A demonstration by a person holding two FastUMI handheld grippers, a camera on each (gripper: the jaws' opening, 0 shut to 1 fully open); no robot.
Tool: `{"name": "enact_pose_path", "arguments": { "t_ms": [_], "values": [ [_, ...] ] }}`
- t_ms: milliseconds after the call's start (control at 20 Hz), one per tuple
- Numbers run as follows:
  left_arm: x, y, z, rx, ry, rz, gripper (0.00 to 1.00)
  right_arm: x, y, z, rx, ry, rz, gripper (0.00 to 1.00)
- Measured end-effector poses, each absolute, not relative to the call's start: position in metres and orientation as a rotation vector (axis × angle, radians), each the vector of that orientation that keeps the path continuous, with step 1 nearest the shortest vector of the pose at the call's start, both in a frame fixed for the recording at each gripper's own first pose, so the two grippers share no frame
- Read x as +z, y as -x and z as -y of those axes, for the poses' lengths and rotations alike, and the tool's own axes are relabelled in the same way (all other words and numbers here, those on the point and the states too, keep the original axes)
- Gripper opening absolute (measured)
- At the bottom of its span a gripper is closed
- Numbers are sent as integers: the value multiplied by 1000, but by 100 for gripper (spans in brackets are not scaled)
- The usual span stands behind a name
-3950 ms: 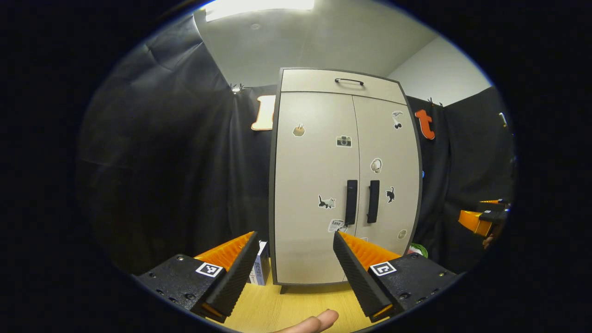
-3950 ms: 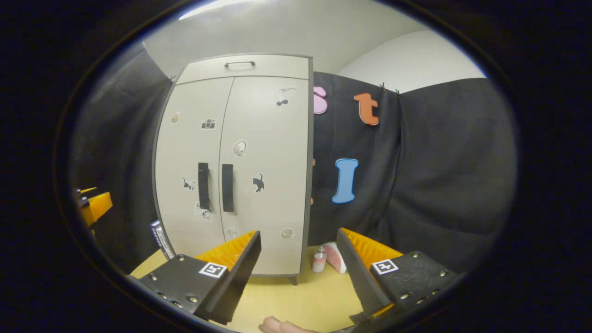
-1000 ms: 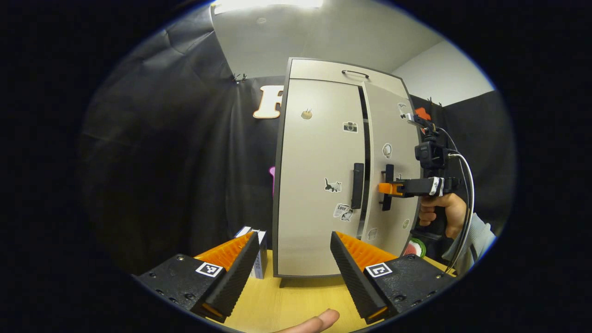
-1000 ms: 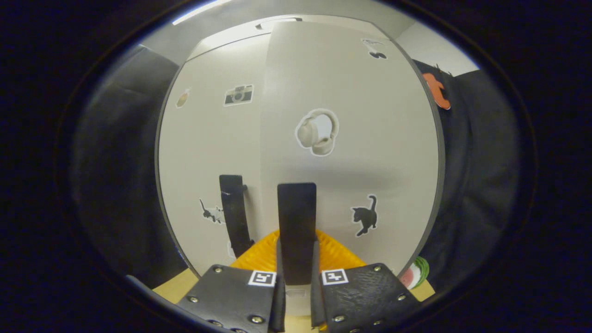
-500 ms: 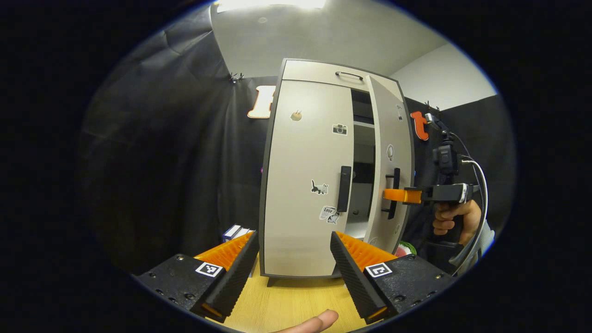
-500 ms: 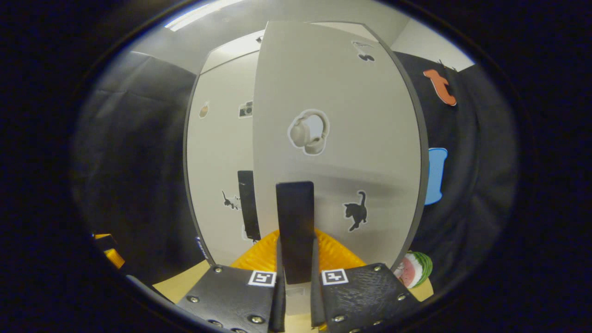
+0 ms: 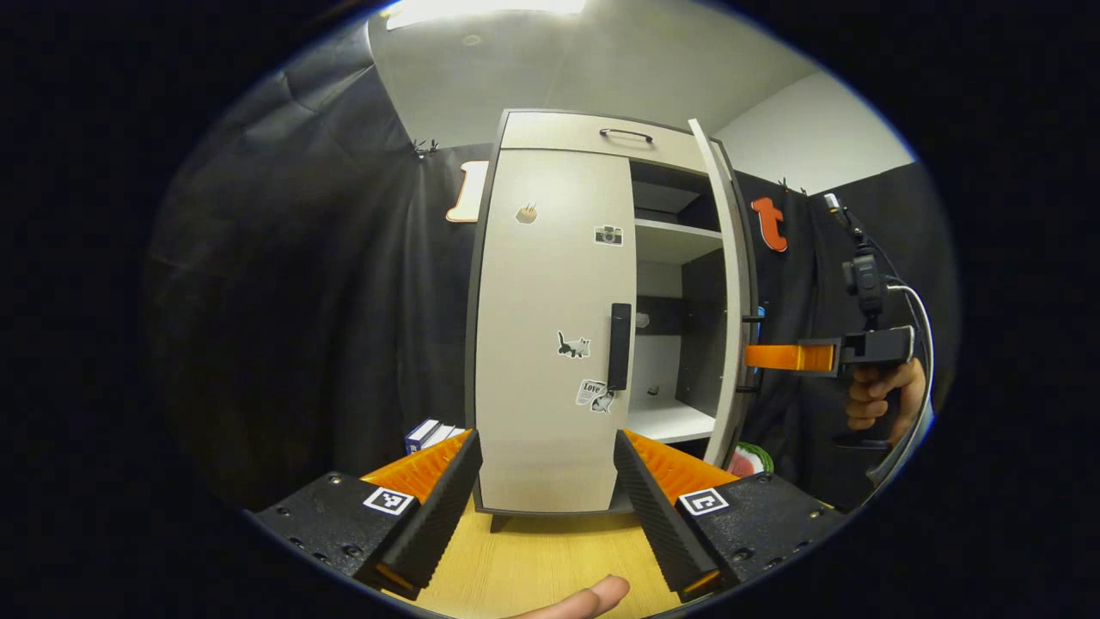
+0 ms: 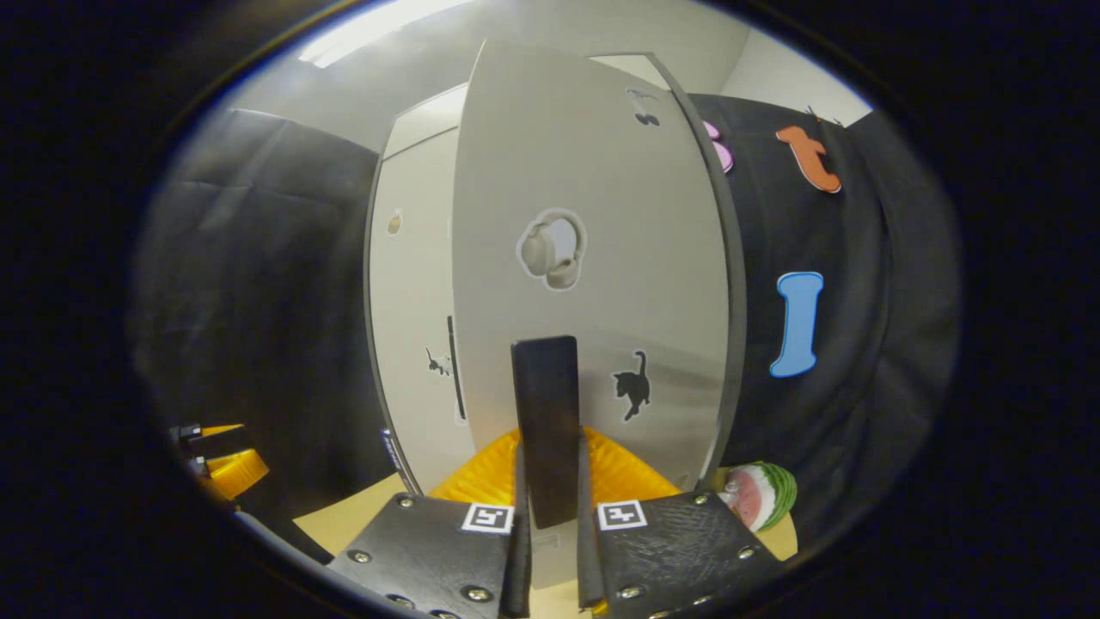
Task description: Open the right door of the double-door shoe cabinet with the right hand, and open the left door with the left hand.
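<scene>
right door swung open; left door pending

over the last second the right gripper (image 8: 550, 516), clenched on the right door handle (image 8: 545, 413), pulled the right door (image 8: 593, 258) wide, exposing shelves (image 7: 675, 245). the left gripper (image 7: 546, 490) hung released before the closed left door (image 7: 550, 327).

I see a beige shoe cabinet (image 7: 550, 284) with a dark grey frame and black handles (image 7: 620, 346), its doors dotted with black-and-white stickers (image 7: 572, 346). The table (image 7: 533, 559) is light yellow wood grain; a watermelon-patterned thing (image 8: 765, 505) shows red, white and green.
</scene>
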State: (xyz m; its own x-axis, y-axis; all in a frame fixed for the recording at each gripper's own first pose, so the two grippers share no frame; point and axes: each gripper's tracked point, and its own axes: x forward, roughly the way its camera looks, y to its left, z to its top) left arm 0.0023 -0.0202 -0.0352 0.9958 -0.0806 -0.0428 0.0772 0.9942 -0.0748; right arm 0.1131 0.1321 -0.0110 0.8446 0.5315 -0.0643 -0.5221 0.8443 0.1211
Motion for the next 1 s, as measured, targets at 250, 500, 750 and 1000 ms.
{"name": "enact_pose_path", "arguments": {
  "t_ms": [250,500,750,1000],
  "values": [
    [-35,2,37,-101,78,-34,96,-13,-104,-102,532,-111,-98,21],
    [-40,3,50,-124,79,-42,96,-13,-99,-69,479,-91,-89,21],
    [-46,-1,57,-129,86,-54,96,-28,-103,-35,445,-79,-112,20],
    [-54,-5,66,-138,99,-75,96,-34,-129,22,325,-75,-103,4]
  ]
}}
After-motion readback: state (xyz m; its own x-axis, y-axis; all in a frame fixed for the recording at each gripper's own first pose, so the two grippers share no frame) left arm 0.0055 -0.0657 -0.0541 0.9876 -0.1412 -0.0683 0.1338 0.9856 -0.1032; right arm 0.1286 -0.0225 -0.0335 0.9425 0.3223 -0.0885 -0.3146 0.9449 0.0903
